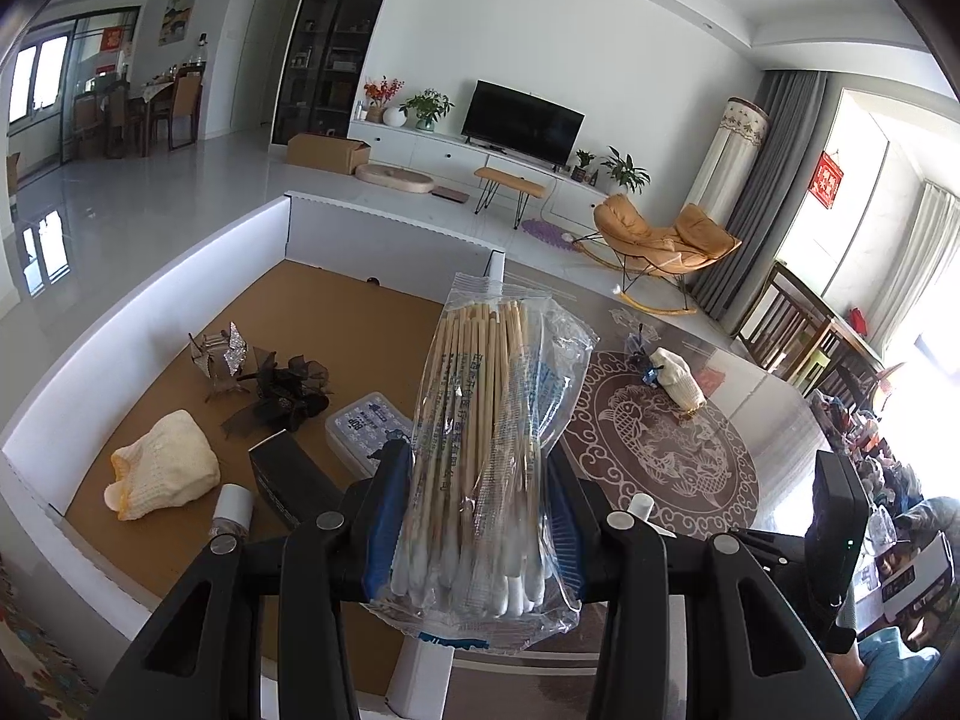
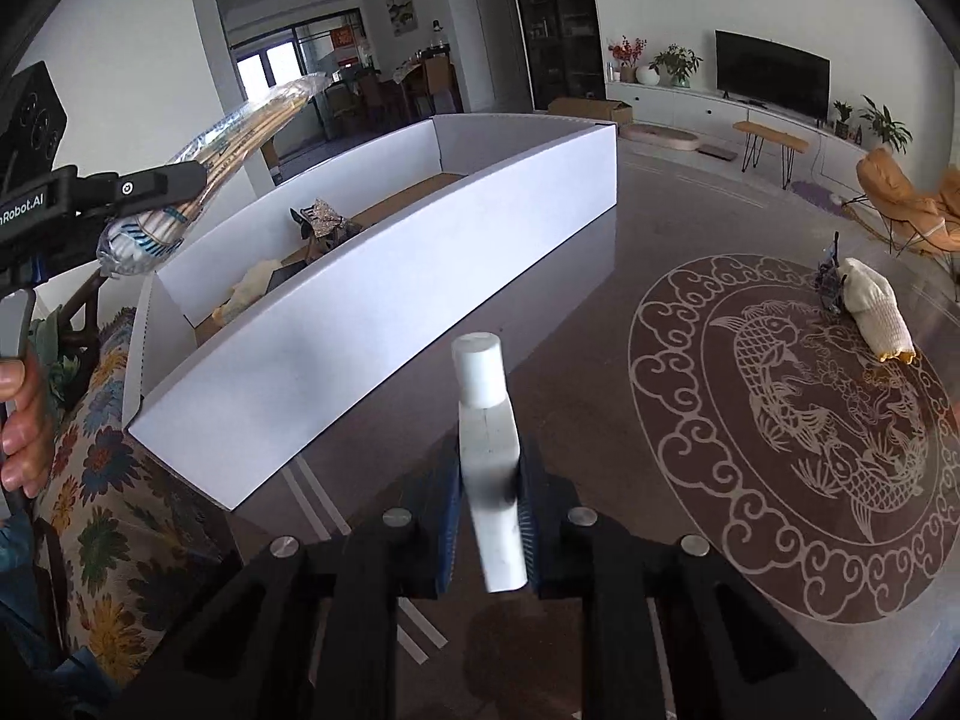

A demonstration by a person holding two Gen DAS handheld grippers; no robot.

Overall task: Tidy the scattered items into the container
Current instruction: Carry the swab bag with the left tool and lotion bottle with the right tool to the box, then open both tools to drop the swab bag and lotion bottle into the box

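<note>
Over patterned counter [image 2: 750, 228]: left hand-held gripper [image 1: 474, 516] clamping bag of cotton swabs [image 1: 486, 420] above white box [image 2: 372, 324]; right hand-held gripper [image 2: 489, 510] pinching small white bottle [image 2: 489, 450] beside box, clear of counter.

White lettering ending in "nRobot.AI" stands on the black body of the left tongs [image 2: 180, 192], cut off at the picture's edge. The cotton swab bag [image 1: 486, 450] carries a column of blue Chinese print, too warped by the plastic to read. The clear plastic case [image 1: 366, 438] in the box has a blue label, its characters illegible. The red hanging [image 1: 827, 178] by the window is also unreadable.
</note>
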